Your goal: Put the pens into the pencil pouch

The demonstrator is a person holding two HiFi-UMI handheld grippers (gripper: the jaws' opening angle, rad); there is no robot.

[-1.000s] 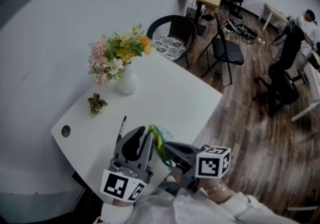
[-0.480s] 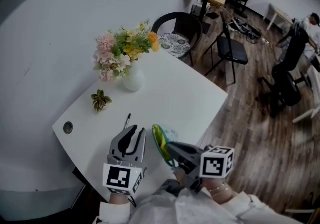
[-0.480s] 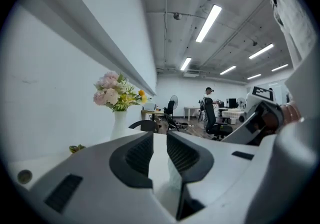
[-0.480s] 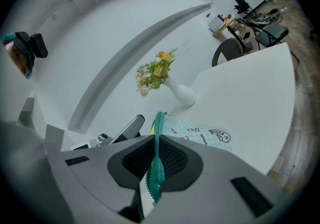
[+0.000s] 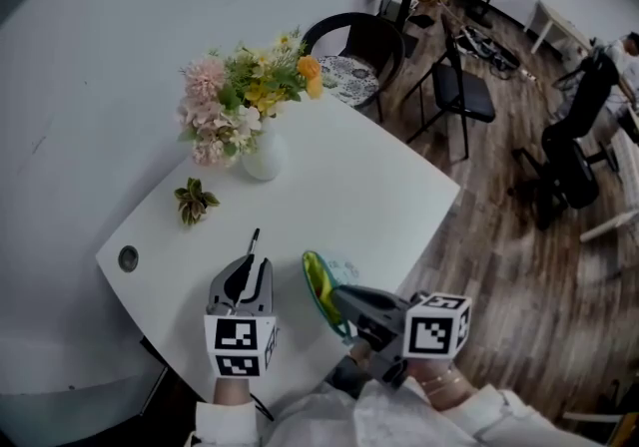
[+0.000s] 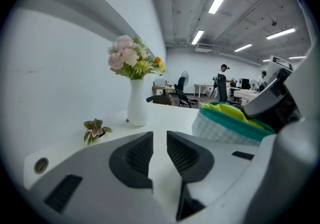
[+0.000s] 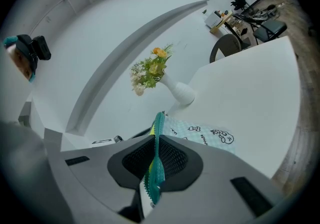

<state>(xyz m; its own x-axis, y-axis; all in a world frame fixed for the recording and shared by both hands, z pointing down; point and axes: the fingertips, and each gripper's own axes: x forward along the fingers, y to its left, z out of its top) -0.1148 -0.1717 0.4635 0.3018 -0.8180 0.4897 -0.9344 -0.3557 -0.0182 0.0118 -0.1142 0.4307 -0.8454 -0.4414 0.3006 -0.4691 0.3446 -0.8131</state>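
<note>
So: 1 pouch [image 5: 319, 283], pale check w/ teal zip edge, yellow lining, at table [image 5: 359, 186] front, pinched by right gripper [image 5: 337, 297]. 1 black pen [image 5: 252, 243] on table by left gripper [image 5: 243, 273], jaws apart.

The left gripper [image 5: 247, 277] is held low on the left side and is tipped a little down. Its jaws are kept a little way apart, and nothing is seen between them. The right gripper [image 5: 337, 297] is held close beside it and is pointed across toward it. Its jaws are pressed shut on the edge of the pouch [image 7: 200, 137]. The right hand [image 5: 436, 377] is seen behind its gripper. Both arms are covered by white sleeves [image 5: 399, 422].
</note>
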